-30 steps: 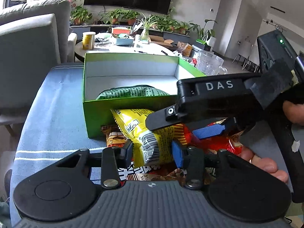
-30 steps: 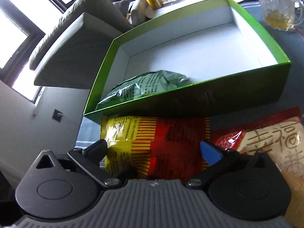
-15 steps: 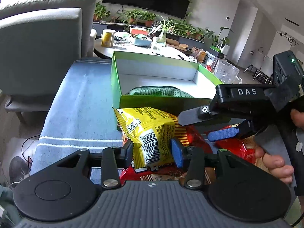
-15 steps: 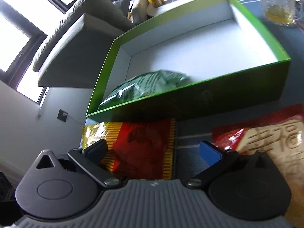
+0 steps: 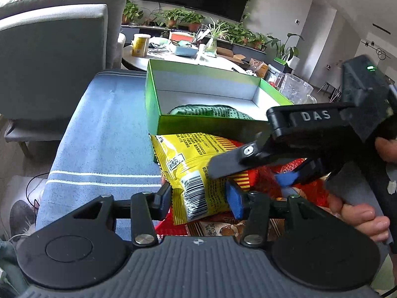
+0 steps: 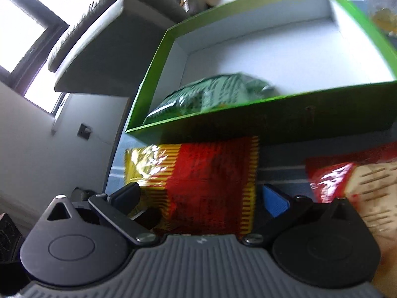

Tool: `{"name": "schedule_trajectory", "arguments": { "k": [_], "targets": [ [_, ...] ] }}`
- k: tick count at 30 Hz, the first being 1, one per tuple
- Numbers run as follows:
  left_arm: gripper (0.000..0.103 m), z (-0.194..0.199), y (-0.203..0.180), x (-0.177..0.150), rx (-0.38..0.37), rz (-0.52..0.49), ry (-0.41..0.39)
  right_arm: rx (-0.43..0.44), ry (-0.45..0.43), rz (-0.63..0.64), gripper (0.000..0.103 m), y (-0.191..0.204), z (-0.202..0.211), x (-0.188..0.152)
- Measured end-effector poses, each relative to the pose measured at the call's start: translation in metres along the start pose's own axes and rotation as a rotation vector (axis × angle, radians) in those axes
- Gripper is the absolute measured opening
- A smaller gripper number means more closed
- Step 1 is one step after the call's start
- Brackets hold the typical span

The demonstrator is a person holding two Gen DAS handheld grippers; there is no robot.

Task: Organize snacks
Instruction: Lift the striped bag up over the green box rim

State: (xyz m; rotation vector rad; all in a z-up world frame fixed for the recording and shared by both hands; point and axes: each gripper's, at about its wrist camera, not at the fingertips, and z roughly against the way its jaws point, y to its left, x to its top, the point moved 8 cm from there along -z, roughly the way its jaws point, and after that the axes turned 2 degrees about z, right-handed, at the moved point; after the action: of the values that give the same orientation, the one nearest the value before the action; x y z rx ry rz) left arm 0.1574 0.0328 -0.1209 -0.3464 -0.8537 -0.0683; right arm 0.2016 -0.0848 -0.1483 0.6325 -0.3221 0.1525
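Observation:
A yellow and red snack bag [image 5: 193,164] hangs in front of the green box [image 5: 153,114]. My left gripper [image 5: 198,197] is shut on the bag's barcode end. My right gripper [image 5: 250,173] is open with its jaws around the bag's red end; in the right wrist view the gripper [image 6: 201,193] straddles the same bag [image 6: 206,176]. A green snack bag [image 5: 211,111] lies inside the box, also seen in the right wrist view [image 6: 211,94]. More red and brown snack packs [image 5: 213,226] lie under the left gripper.
The box stands on a blue striped cloth [image 5: 104,134]. A red and beige snack pack [image 6: 359,181] lies right of the right gripper. A glass mug [image 5: 295,92] stands right of the box. A grey chair [image 5: 54,57] is to the left.
My left gripper has lifted the yellow and red bag off the pile and pulled back from the box. My right gripper has moved in around the bag's red end.

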Motion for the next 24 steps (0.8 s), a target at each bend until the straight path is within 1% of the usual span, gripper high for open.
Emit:
{"name": "schedule_trajectory", "arguments": {
  "k": [1, 2, 4, 6, 10, 13, 19, 24],
  "targets": [
    [0.044, 0.0, 0.001, 0.0, 0.001, 0.002, 0.002, 0.034, 0.016, -0.019, 0.101, 0.0, -0.004, 0.0],
    [0.044, 0.001, 0.0, 0.0, 0.001, 0.0, 0.002, 0.035, -0.016, -0.028, 0.098, 0.0, -0.002, 0.002],
    [0.043, 0.005, -0.002, 0.001, 0.004, -0.018, -0.012, 0.073, -0.028, -0.04, 0.083, 0.002, 0.003, 0.002],
    [0.043, 0.011, -0.008, 0.006, -0.005, -0.034, -0.036, 0.066, -0.068, 0.001, 0.082, 0.007, 0.016, 0.001],
    [0.043, 0.024, -0.026, 0.028, -0.035, -0.066, -0.105, 0.036, -0.186, 0.114, 0.081, 0.024, 0.055, 0.004],
    [0.043, 0.023, -0.039, 0.048, -0.052, -0.101, -0.13, 0.019, -0.25, 0.147, 0.081, 0.026, 0.079, 0.014],
    [0.043, -0.01, -0.072, 0.09, -0.113, -0.137, -0.157, -0.032, -0.341, 0.145, 0.082, 0.007, 0.113, 0.053],
    [0.043, -0.045, -0.09, 0.104, -0.137, -0.166, -0.14, -0.048, -0.356, 0.108, 0.082, -0.021, 0.116, 0.075]
  ]
}}
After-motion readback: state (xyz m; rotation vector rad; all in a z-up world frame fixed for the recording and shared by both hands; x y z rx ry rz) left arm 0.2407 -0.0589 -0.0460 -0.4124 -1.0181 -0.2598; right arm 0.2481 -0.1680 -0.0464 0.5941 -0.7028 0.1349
